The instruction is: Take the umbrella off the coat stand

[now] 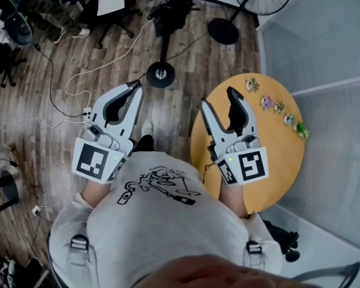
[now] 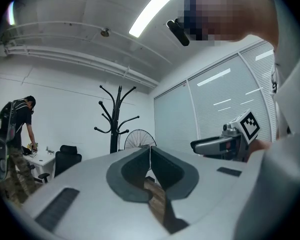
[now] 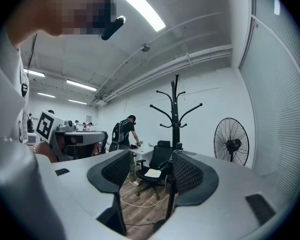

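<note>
The black coat stand [image 1: 161,74] rises from its round base on the wood floor, just ahead of me. Its bare hooks show in the left gripper view [image 2: 115,119] and in the right gripper view [image 3: 176,114]. I cannot make out an umbrella on it in any view. My left gripper [image 1: 135,87] points level toward the stand, its jaws closed tip to tip with nothing in them [image 2: 150,151]. The right gripper [image 1: 218,99] is held beside it over the table's edge, jaws wide apart and empty [image 3: 150,159]; the stand's pole shows through the gap.
A round yellow table [image 1: 276,161] with small figures [image 1: 279,107] stands at my right, against a glass wall. A standing fan [image 1: 225,29] is behind the stand. Office chairs [image 1: 111,8] and cables [image 1: 78,77] are at left. A person with a backpack [image 3: 125,131] bends over a desk.
</note>
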`<state>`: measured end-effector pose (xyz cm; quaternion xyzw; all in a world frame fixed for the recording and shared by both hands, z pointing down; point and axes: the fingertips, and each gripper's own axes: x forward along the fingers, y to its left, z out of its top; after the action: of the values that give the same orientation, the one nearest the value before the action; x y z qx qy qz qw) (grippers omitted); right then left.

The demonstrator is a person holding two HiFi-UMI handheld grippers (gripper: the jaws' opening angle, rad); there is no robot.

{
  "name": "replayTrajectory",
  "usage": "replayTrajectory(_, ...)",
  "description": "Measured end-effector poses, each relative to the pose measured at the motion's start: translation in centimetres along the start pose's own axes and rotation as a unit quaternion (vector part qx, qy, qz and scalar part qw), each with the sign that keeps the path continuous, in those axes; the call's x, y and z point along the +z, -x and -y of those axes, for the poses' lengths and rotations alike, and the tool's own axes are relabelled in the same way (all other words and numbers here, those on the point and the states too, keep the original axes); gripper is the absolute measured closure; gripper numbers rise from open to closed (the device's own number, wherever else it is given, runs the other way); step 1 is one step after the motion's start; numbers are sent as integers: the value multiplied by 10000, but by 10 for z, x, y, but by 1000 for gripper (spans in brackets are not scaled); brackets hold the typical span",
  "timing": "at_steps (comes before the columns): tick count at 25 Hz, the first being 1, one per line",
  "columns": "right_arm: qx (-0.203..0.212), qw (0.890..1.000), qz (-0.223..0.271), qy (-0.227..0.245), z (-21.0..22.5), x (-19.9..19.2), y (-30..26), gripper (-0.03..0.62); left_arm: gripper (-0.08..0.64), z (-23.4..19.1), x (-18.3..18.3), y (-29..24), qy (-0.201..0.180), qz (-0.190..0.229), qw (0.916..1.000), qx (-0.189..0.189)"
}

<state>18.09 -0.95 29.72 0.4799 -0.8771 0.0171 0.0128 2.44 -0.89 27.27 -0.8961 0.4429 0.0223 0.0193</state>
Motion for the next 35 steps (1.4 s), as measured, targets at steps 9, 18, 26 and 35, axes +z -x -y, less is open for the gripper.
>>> replayTrajectory(9,-57,10000,-7,37,8,10,-51,327,549,-45,6,-27,43,69,9999,-81)
replayTrajectory(18,-135,9999,-63,40,19,12,-110,328,549,-97,2,-60,115,74,9998,-175)
replayTrajectory(26,-215,9996,-120,97,20,11,-155,330,549,-138,-3,-81,130,83,9994,-316)
replayTrajectory(35,-264,9994,-135,167,17,13,-201,330,549,-180,-7,-97,208,127,9987,-455)
